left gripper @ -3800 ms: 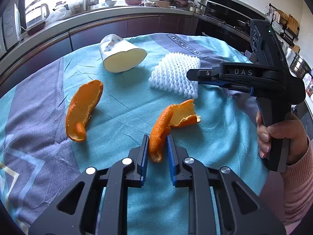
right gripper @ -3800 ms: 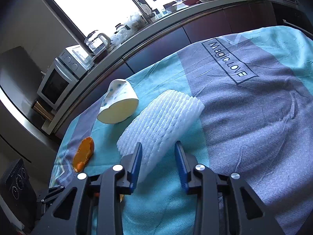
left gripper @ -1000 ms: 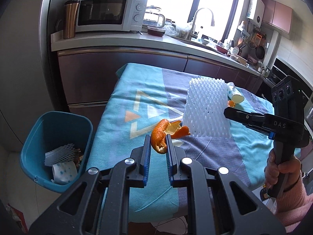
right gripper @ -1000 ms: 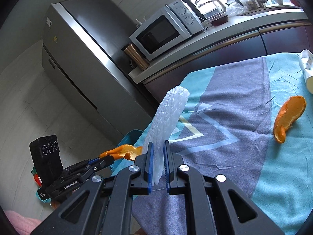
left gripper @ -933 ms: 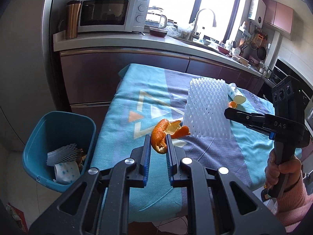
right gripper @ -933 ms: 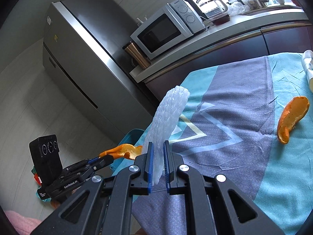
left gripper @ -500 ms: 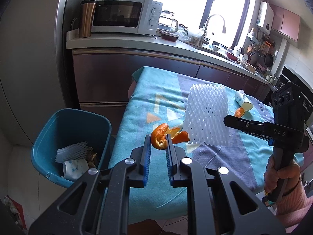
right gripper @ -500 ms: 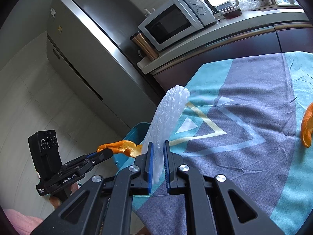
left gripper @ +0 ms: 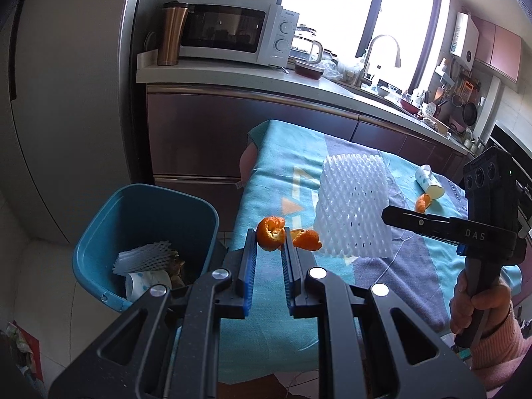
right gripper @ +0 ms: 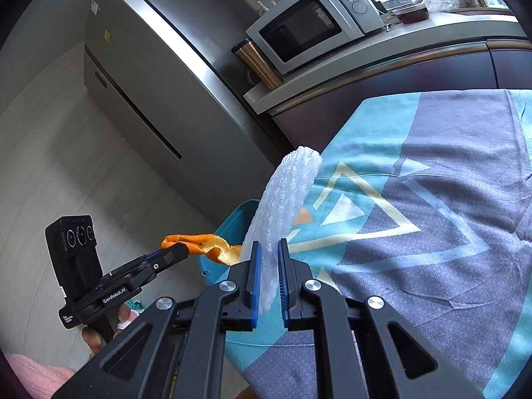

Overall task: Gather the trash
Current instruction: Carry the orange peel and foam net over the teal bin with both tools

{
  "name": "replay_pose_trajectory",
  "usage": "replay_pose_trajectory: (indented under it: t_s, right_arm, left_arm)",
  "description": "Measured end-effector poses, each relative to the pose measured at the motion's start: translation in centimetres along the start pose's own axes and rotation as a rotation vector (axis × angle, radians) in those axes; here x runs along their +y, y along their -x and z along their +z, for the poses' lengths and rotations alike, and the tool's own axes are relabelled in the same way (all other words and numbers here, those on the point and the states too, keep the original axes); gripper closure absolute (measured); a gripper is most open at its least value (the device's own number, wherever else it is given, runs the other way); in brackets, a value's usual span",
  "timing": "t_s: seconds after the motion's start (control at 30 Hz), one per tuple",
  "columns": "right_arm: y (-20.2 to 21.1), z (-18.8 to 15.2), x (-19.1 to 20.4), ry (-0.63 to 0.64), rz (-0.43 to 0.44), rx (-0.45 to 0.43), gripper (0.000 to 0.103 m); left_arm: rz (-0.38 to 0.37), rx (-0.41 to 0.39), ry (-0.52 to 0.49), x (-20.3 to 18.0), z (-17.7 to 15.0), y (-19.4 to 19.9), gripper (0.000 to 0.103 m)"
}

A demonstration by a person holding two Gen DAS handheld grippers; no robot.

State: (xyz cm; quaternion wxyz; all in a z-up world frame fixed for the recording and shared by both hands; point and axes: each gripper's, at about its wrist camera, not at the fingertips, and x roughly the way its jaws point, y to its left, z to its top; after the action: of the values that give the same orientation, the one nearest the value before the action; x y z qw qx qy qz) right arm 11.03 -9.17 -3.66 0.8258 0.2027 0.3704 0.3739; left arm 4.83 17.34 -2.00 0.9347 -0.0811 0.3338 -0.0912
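My left gripper (left gripper: 269,237) is shut on an orange peel (left gripper: 272,228) and holds it in the air by the table's left end, beside the blue trash bin (left gripper: 99,226). The peel also shows in the right wrist view (right gripper: 202,242). My right gripper (right gripper: 267,249) is shut on a white foam net sleeve (right gripper: 286,199) and holds it upright over the table's edge. The sleeve also shows in the left wrist view (left gripper: 352,206). The bin holds a foam net and a paper cup. A second orange peel (left gripper: 422,203) and a tipped paper cup (left gripper: 429,186) lie far back on the table.
The table (left gripper: 409,266) carries a teal and grey cloth. Dark kitchen cabinets (left gripper: 199,133) with a microwave (left gripper: 232,33) and a copper mug (left gripper: 171,33) stand behind it. A steel fridge (right gripper: 149,93) is at the left. The bin stands on a pale tiled floor (left gripper: 43,286).
Both grippers have carried their loads away from the table's middle toward its left end. The bin has come closer and larger in the left wrist view.
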Motion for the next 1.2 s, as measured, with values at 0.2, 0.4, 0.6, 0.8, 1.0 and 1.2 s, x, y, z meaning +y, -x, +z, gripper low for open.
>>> replay_pose_trajectory:
  t_s: [0.2,0.4,0.6,0.8,1.0,1.2]
  right_arm:
    - [-0.9,0.2,0.6,0.012,0.014,0.017,0.094]
    - [-1.9,0.2,1.5,0.03,0.022,0.038,0.094]
    - [-2.8,0.3,2.1,0.043,0.033,0.053,0.094]
    - [-3.8,0.3,2.7,0.054,0.046,0.075,0.094]
    - [-4.9,0.3,3.6,0.07,0.057,0.093,0.094]
    - [-6.0,0.4,4.6,0.085,0.065,0.114,0.094]
  left_arm:
    - [0.024,-0.012,0.018,1.3,0.1,0.5,0.088]
    - [0.048,-0.022,0.038,2.6,0.0,0.9,0.088]
    - [0.073,-0.034,0.051,3.7,0.0,1.4,0.088]
    - [0.099,-0.037,0.063,4.7,-0.1,1.5,0.088]
    - [0.118,-0.036,0.073,5.3,-0.3,1.7,0.088]
    - [0.132,-0.04,0.078,5.6,-0.4,1.9,0.088]
